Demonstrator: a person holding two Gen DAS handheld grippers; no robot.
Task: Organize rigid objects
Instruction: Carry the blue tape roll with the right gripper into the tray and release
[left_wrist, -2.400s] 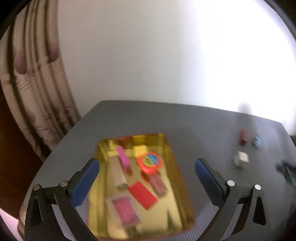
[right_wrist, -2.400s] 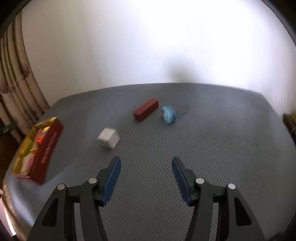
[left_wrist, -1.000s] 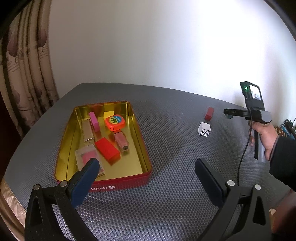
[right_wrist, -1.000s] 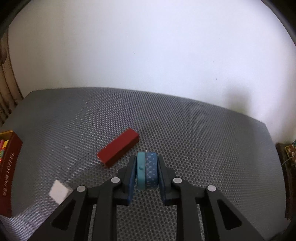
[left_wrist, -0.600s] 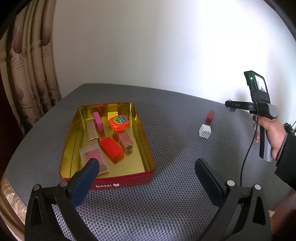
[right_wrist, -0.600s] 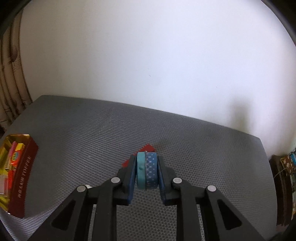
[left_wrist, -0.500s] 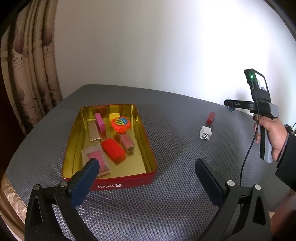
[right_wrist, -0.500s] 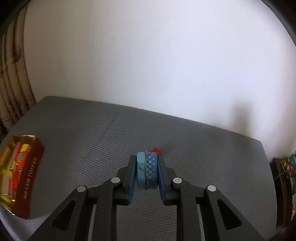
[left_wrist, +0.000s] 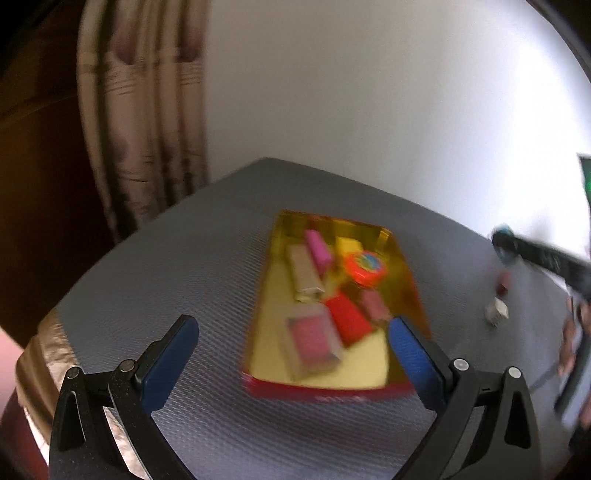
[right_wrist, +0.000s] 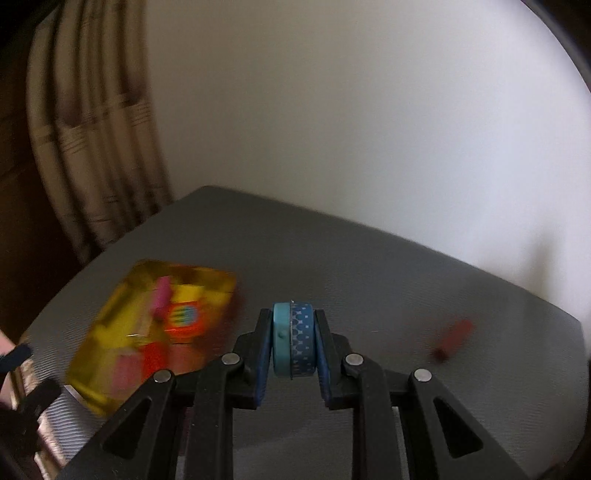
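Note:
My right gripper (right_wrist: 293, 339) is shut on a blue tape roll (right_wrist: 293, 339) and holds it above the grey table; its tip with the roll (left_wrist: 504, 240) shows at the right of the left wrist view. A gold tin with red sides (left_wrist: 400, 269) (right_wrist: 107, 299) lies on the table, holding several small pink, red, yellow and orange items. My left gripper (left_wrist: 291, 347) hangs open in front of the tin with nothing between its fingers. A red block (right_wrist: 452, 339) (left_wrist: 502, 286) and a white cube (left_wrist: 496, 314) lie on the table right of the tin.
A white wall rises behind the grey mat-covered table (left_wrist: 184, 280). Beige curtains (left_wrist: 147, 110) hang at the left, past the table's edge. A person's hand (left_wrist: 570, 339) holds the right gripper's handle at the far right. Both views are motion-blurred.
The right gripper has lifted the tape roll and swung left, so the tin now lies close at its left. The left view has turned left toward the curtain; its jaws stay open.

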